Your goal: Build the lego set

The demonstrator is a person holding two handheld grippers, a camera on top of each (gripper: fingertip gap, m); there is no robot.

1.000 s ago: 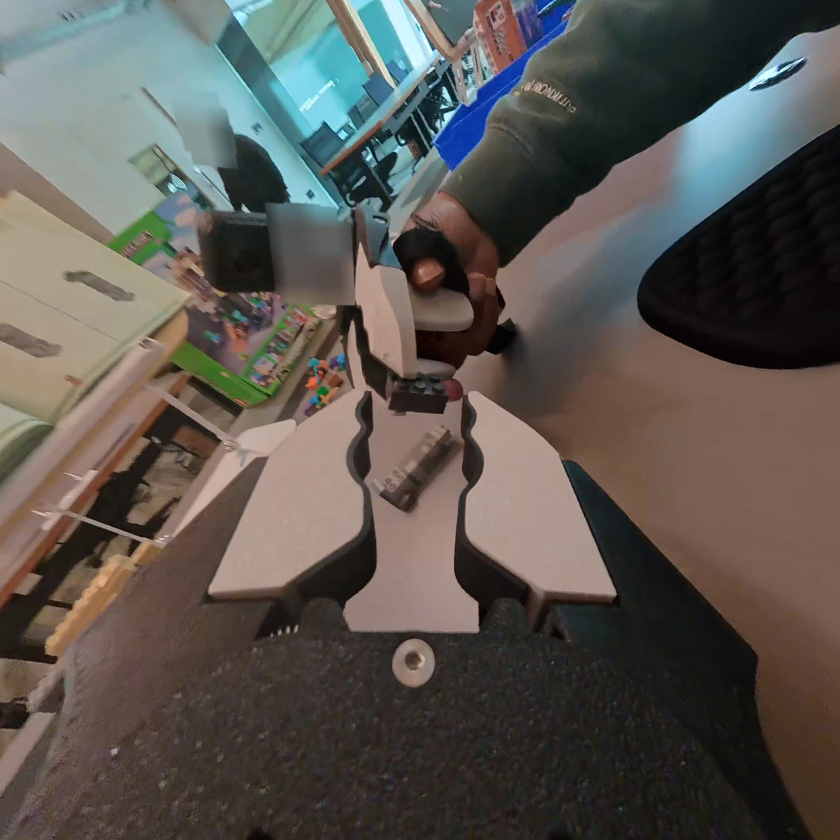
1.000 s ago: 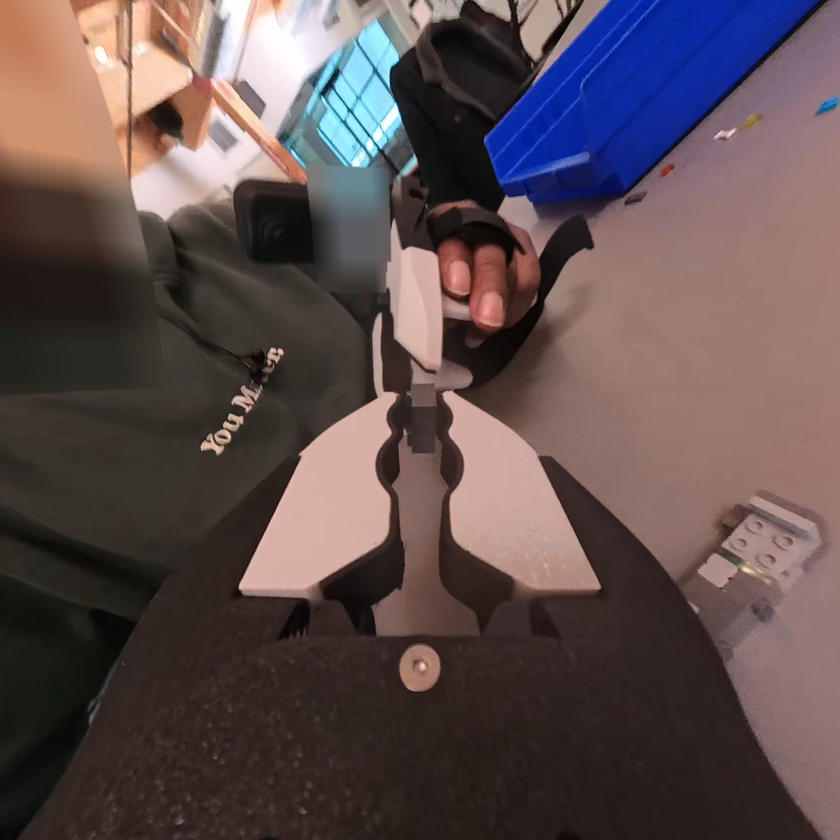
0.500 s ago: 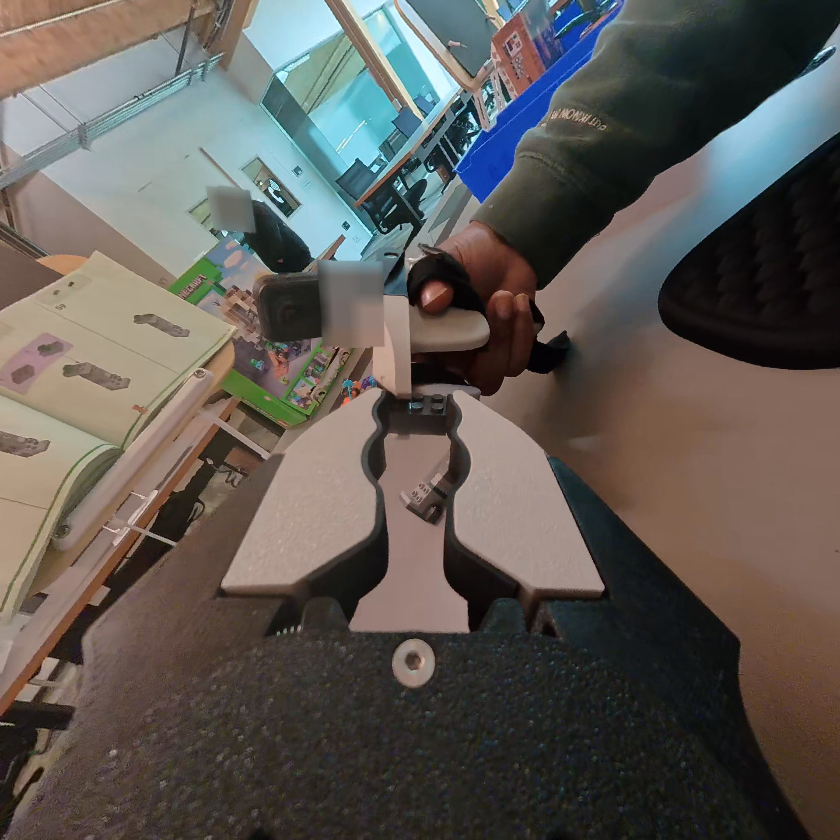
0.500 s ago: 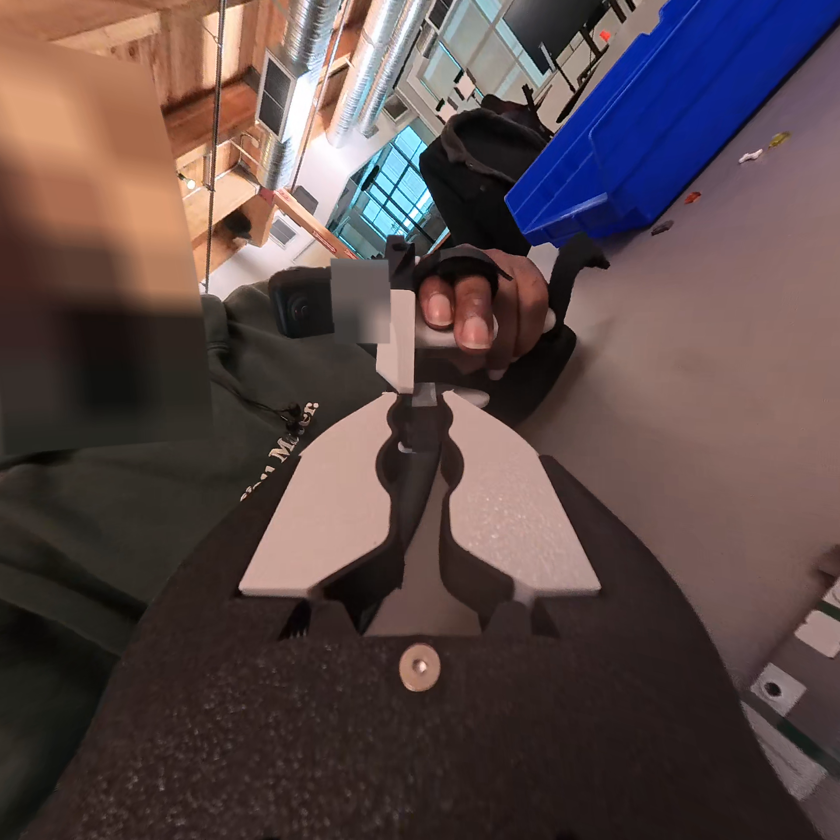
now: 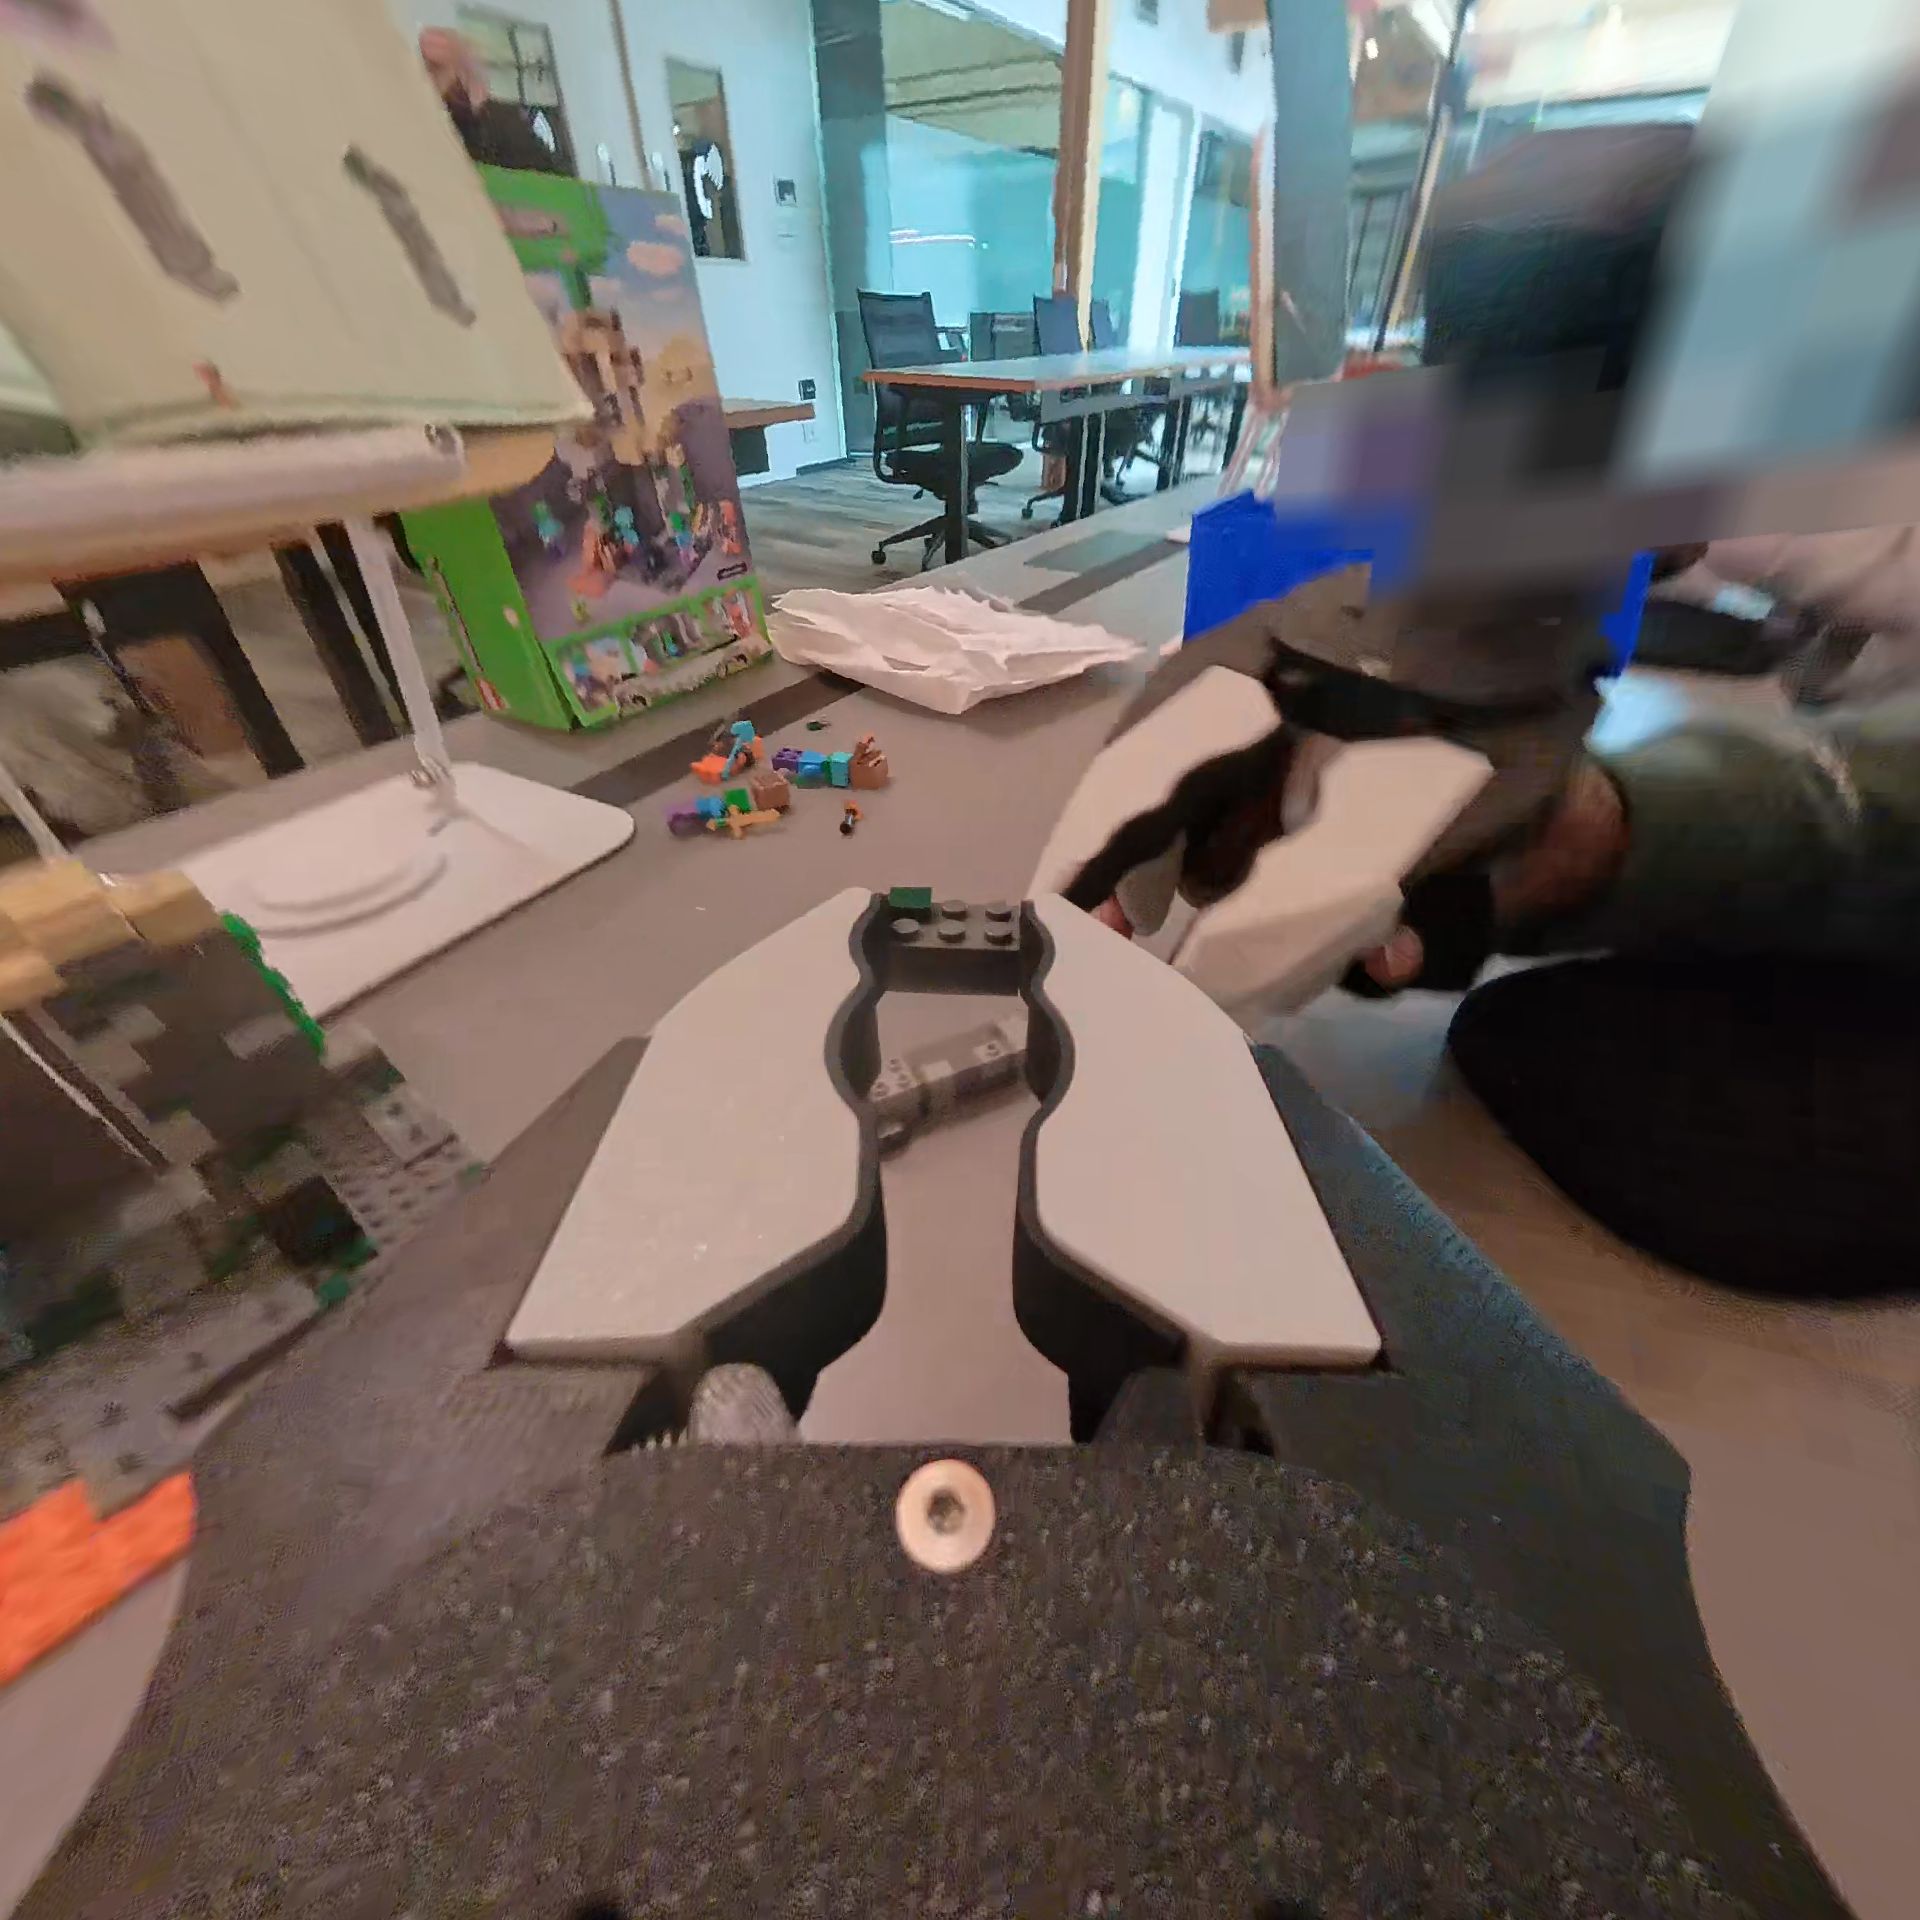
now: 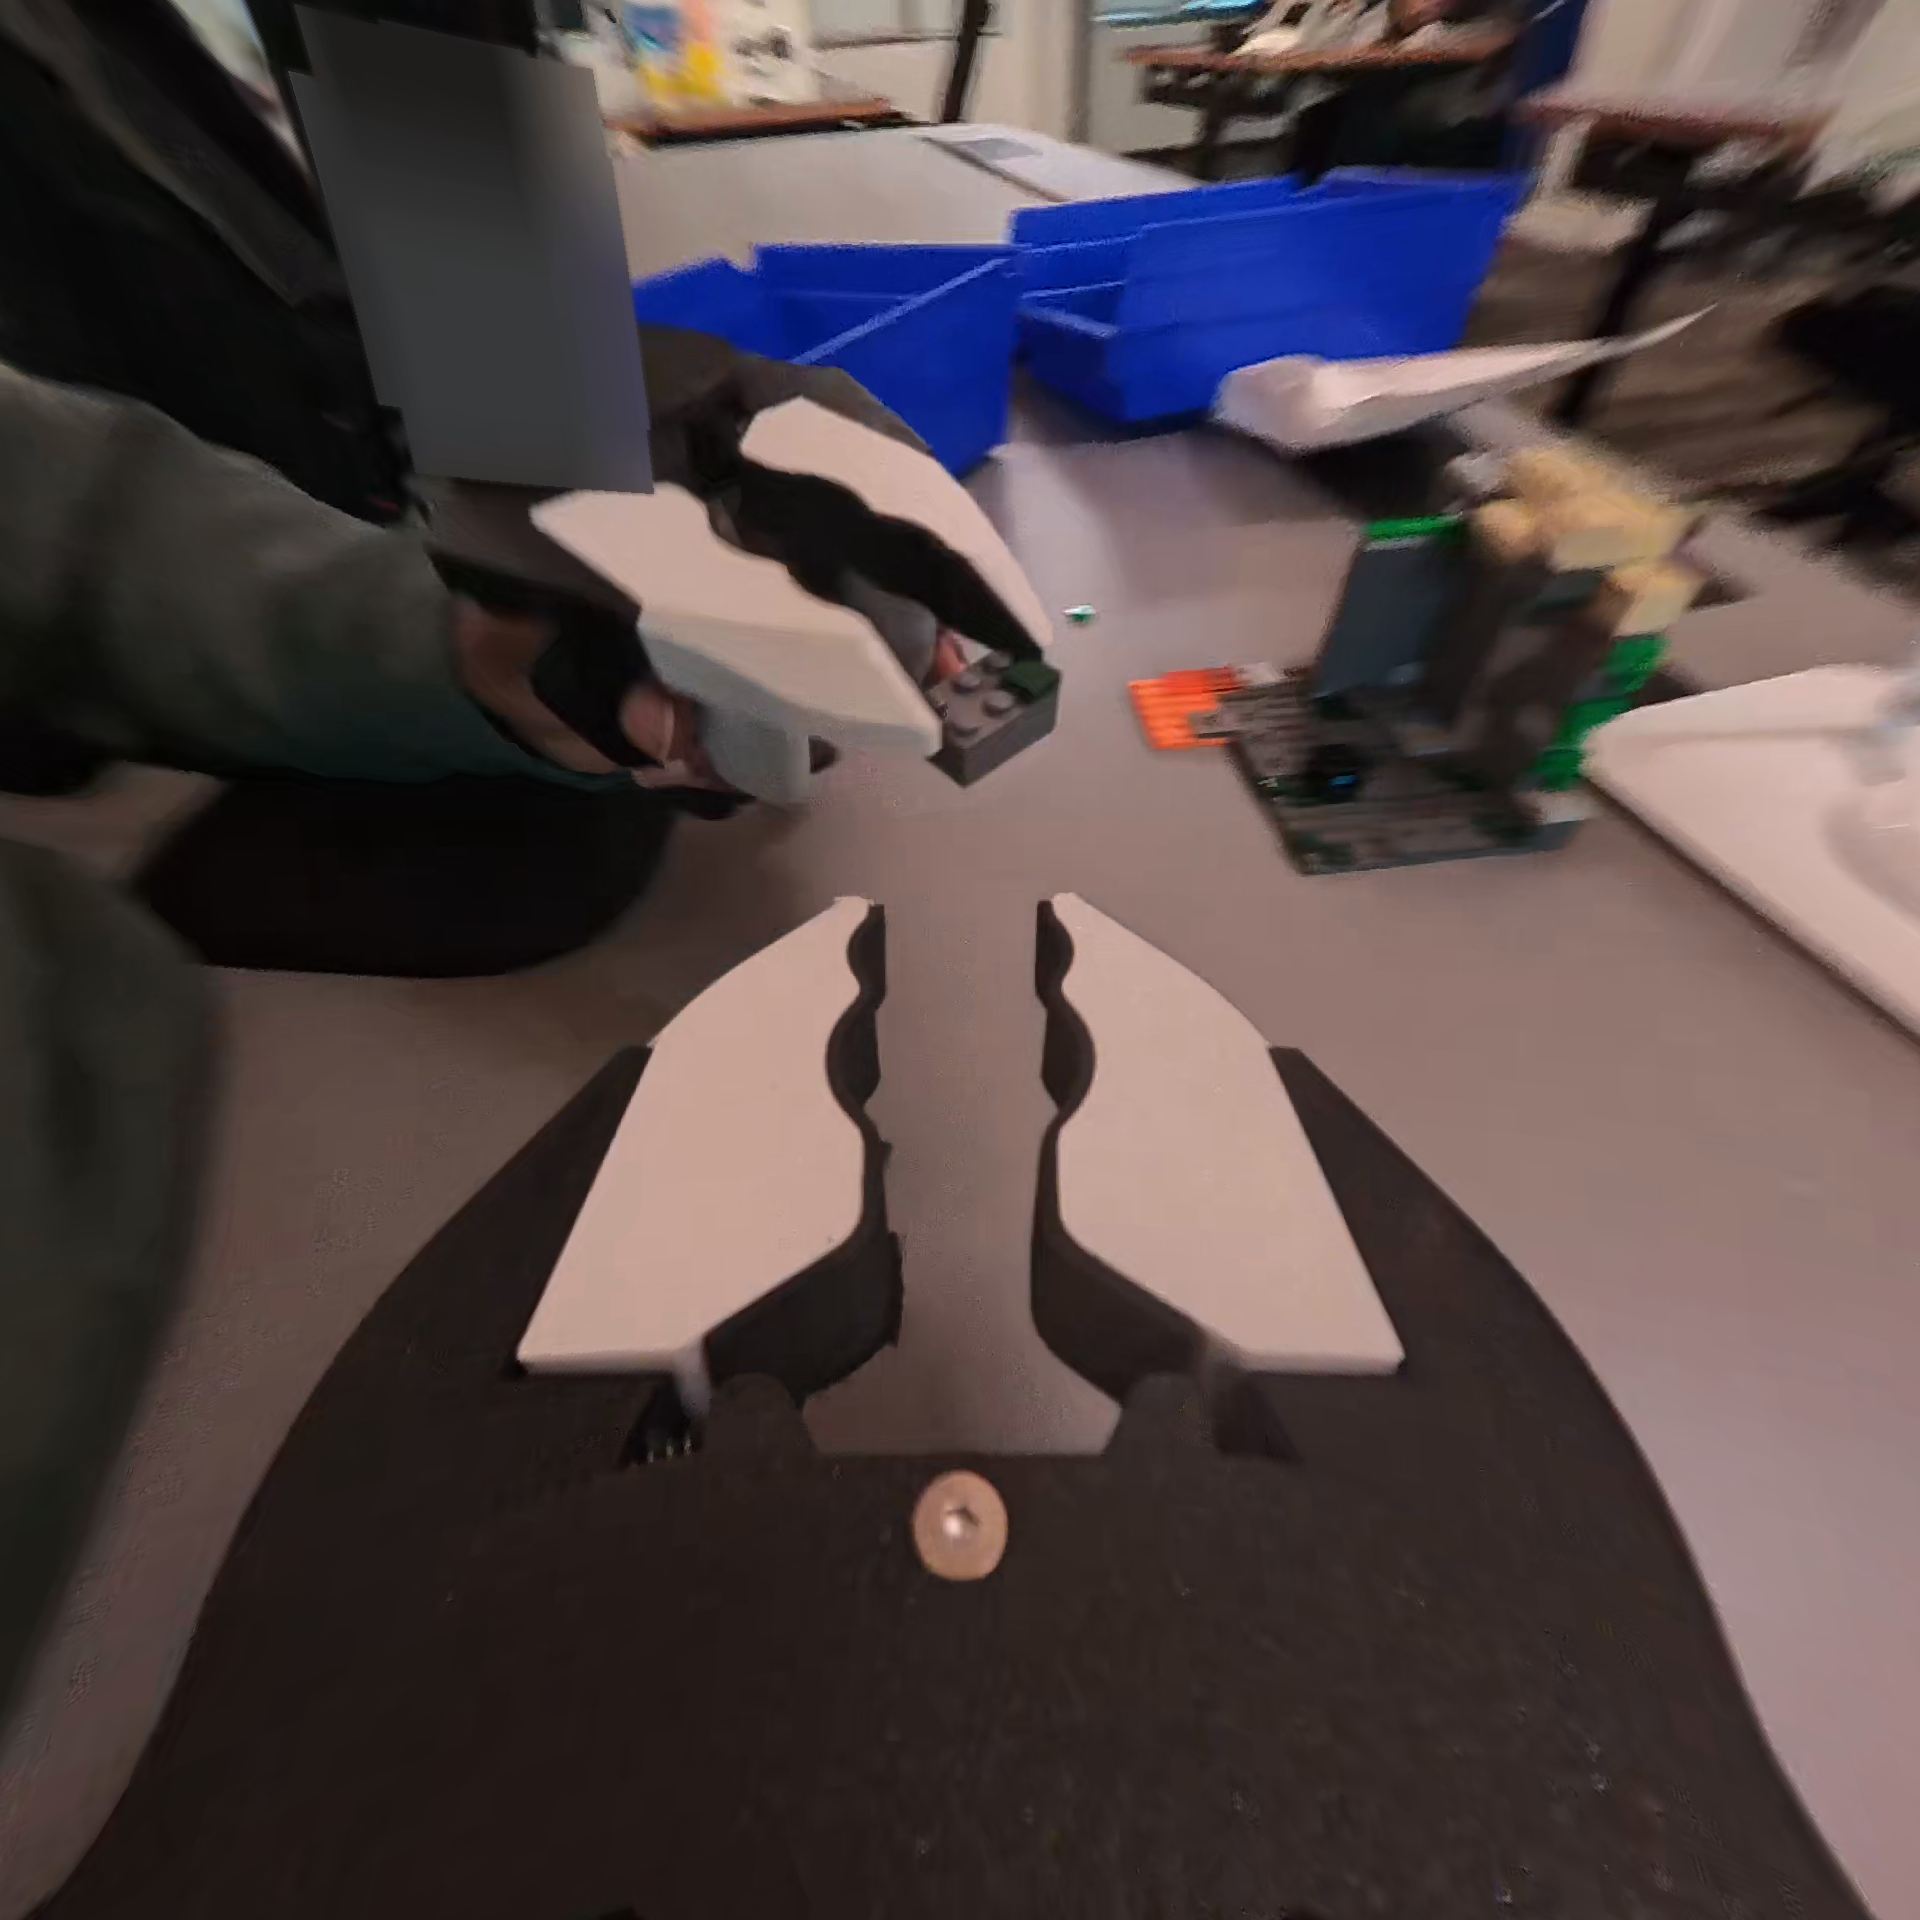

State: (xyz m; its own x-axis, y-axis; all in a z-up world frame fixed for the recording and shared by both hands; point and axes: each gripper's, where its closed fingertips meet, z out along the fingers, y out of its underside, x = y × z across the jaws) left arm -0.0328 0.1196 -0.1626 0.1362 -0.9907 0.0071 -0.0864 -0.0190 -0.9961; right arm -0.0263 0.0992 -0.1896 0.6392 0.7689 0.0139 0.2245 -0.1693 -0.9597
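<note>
Left hand-held gripper (image 5: 951, 935) clamps dark brick (image 5: 954, 928) w/ green stud; right hand-held gripper (image 6: 958, 914) apart, empty. Partial build (image 6: 1455, 686) far right on bench (image 6: 1351, 1039); brick unattached, lots left.

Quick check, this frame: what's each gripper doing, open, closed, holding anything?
Left gripper: closed on the dark grey brick with a small green piece on top.
Right gripper: open, empty.

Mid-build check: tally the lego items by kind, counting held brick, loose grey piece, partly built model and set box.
dark brick in left gripper: 1
grey piece on table: 1
partly built model: 1
set box: 1
Total: 4
</note>
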